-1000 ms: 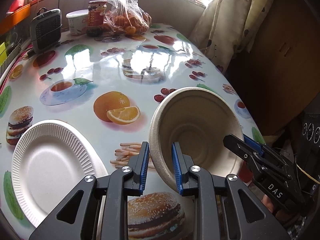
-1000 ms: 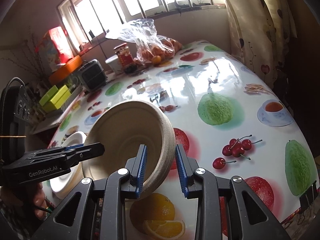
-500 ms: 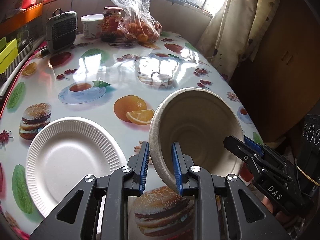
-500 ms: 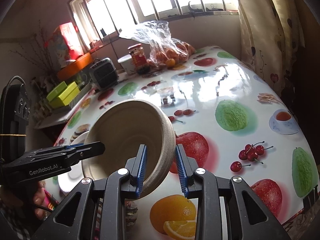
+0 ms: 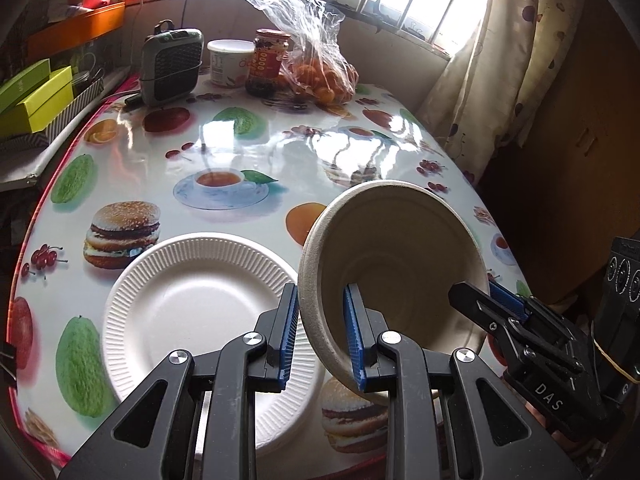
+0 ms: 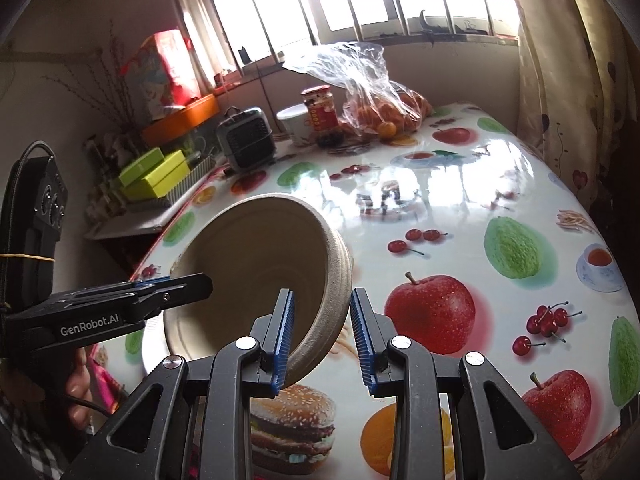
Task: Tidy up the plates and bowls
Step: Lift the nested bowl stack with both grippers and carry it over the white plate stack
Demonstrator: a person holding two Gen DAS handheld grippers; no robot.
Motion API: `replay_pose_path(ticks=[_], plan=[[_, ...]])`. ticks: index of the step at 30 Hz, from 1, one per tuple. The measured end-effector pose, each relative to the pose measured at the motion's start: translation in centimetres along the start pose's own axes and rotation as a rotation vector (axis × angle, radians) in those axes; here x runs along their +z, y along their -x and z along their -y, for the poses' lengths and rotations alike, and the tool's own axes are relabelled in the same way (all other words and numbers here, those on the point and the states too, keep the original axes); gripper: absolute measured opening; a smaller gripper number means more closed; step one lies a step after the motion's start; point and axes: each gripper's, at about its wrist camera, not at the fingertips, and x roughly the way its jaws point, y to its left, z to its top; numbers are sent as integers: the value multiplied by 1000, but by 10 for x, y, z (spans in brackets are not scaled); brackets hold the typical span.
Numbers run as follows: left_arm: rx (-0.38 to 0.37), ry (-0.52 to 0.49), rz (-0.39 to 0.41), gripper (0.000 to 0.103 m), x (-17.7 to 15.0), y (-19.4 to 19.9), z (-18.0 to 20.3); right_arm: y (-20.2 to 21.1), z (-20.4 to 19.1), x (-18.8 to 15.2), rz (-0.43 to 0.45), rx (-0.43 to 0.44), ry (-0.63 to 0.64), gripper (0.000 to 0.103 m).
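A beige paper bowl (image 5: pixel 400 256) is held tilted in the air above the table, its opening facing me. My left gripper (image 5: pixel 320 332) is shut on the bowl's near rim. My right gripper (image 6: pixel 322 334) is shut on the opposite side of the same bowl (image 6: pixel 256 264); its fingers (image 5: pixel 480 308) show at the bowl's right edge in the left wrist view. A white ribbed paper plate (image 5: pixel 200 304) lies flat on the table just left of and below the bowl; a sliver of it (image 6: pixel 154 344) shows under the bowl in the right wrist view.
The round table (image 5: pixel 280 148) has a glossy fruit-print cloth. At its far edge stand a small grey heater (image 5: pixel 170 64), a white tub (image 5: pixel 230 60), a jar (image 5: pixel 266 60) and a bag of oranges (image 5: pixel 320 68). Green boxes (image 5: pixel 32 96) sit on a left shelf. A curtain (image 5: pixel 500 60) hangs at right.
Both grippers have carried the bowl to the left and back toward me, so it now hangs next to the white plate. The grips have not changed.
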Motion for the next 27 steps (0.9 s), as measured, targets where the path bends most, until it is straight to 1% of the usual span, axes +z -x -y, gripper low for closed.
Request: replay_pose_path(ticks=[17,27], plan=[[76,88,39,24,-6,28,-54,-29,-53,2,-49,87,82,28],[120,149,38,24,-11,35,-88,-55,-81,3,-98,133,124,28]])
